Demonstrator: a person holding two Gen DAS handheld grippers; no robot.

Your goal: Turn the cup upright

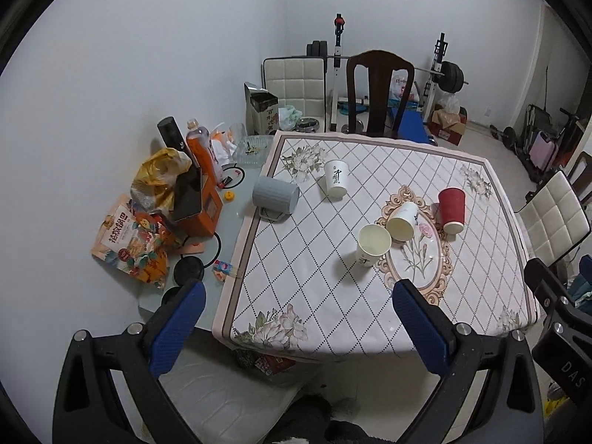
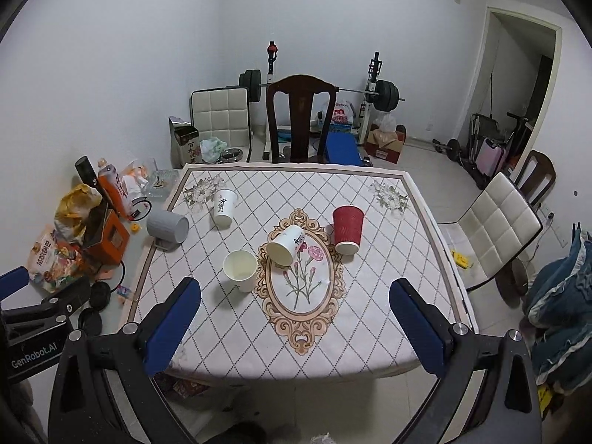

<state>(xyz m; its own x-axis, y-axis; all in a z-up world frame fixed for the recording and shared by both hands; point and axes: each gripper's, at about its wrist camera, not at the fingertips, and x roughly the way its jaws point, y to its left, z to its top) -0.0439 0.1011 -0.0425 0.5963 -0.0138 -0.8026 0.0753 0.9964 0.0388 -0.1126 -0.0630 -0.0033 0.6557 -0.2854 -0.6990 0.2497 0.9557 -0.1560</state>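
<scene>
Both tongs wide open, empty | tipped white cup well ahead, untouched

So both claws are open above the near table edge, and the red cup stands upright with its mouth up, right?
Not quite: the red cup stands upside down, rim on the tablecloth, as the right wrist view shows. Both the left claw and right claw are indeed open.

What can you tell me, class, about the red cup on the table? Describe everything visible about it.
The red cup is a ribbed paper-looking cup with a pale rolled rim. It seems to lie tipped on its side on the patterned tablecloth, rim toward the camera, just right of the oval flower medallion. Its inside is hidden. A white cup lies tipped nearby to its left, apart from it. Nothing grips it.
</scene>
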